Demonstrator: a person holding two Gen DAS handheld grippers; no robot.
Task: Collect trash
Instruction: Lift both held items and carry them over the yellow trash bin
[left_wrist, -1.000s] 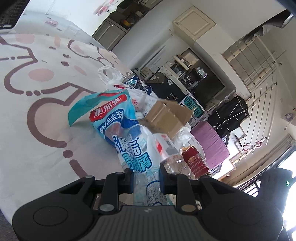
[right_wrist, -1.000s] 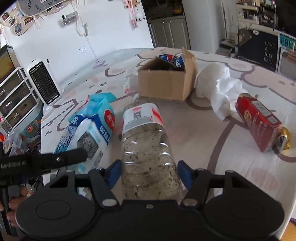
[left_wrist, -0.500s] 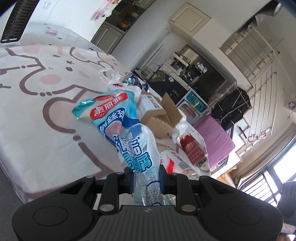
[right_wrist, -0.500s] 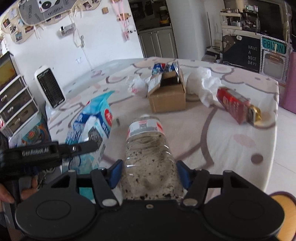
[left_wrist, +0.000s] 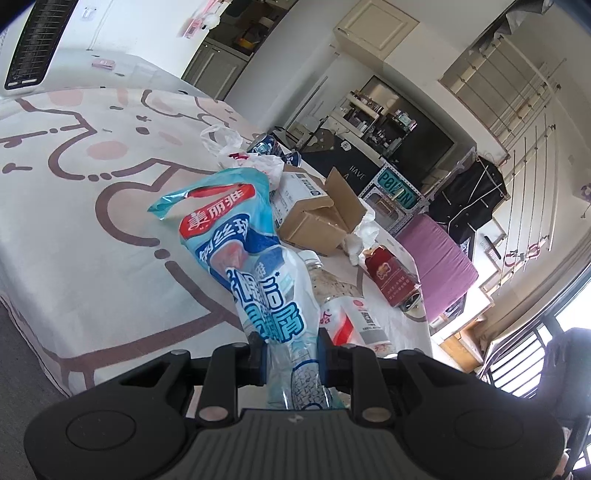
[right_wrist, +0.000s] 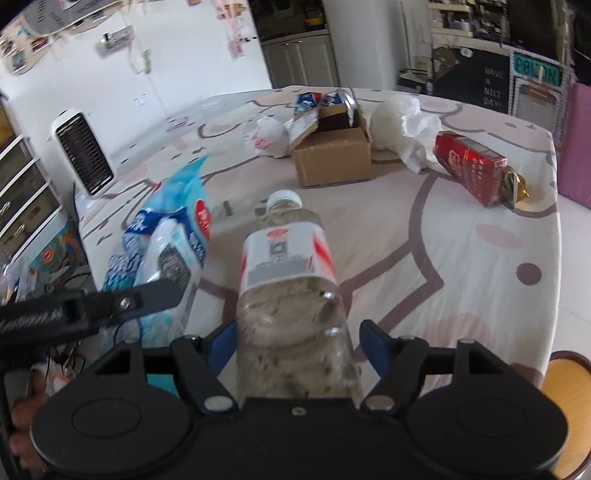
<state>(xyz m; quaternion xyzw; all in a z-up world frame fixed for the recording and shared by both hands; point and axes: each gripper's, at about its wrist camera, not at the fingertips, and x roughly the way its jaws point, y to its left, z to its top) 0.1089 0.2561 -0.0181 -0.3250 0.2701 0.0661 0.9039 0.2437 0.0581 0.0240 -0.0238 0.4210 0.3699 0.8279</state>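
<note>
Both tongs are loaded: the left tongs (left_wrist: 289, 353) pinch the blue bag (left_wrist: 240, 251), and the right tongs (right_wrist: 298, 345) clamp the bottle (right_wrist: 286, 266), its long axis pointing to 12 o'clock over the tabletop (right_wrist: 461, 258).

Our left gripper (left_wrist: 289, 355) sits at the bottom centre of its frame, fingers pinched close on a blue packet (left_wrist: 255, 273). Our right gripper (right_wrist: 297, 345), bottom centre of its own frame, clamps a plastic bottle (right_wrist: 291, 291); the left one juts in from the lower left.
</note>
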